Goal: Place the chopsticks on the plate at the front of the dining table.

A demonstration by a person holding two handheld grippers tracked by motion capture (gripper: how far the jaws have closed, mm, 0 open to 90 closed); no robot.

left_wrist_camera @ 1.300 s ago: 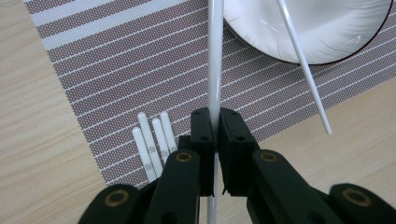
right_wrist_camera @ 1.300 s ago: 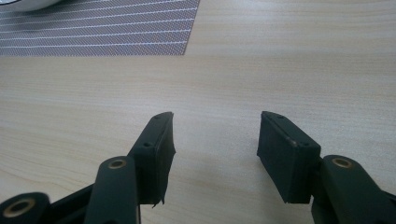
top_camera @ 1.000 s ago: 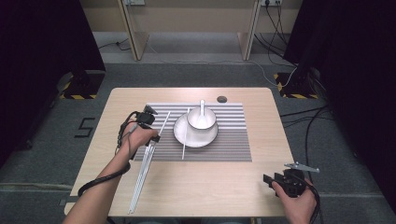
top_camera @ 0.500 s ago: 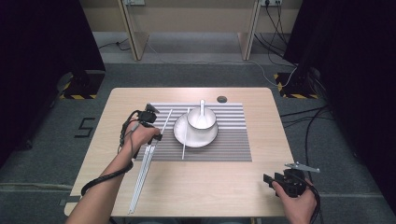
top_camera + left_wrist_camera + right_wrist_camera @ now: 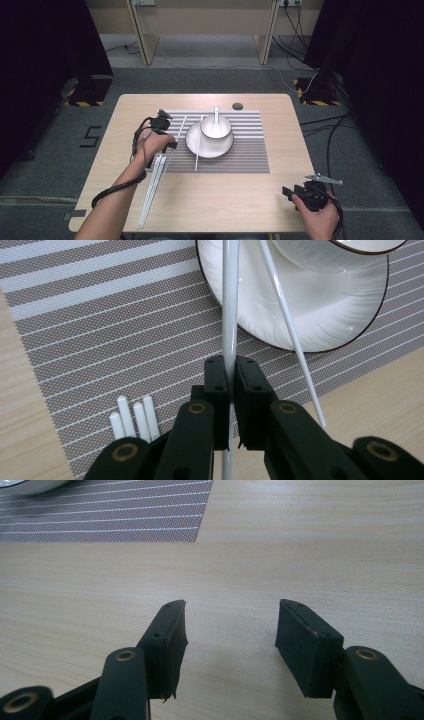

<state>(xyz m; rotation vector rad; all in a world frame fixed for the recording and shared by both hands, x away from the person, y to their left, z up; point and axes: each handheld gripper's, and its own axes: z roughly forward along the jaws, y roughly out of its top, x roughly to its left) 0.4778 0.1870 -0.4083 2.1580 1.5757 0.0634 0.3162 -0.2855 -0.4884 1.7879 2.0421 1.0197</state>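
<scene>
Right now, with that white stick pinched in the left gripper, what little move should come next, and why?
Probably carry it toward the plate and lay it beside the other chopstick. The left gripper is shut on one chopstick, whose tip already reaches over the rim where the other leans.

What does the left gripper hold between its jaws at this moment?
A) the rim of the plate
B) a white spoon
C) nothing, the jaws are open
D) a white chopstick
D: in the left gripper view, the left gripper has its jaws shut on a thin white chopstick that runs up over the plate.
</scene>
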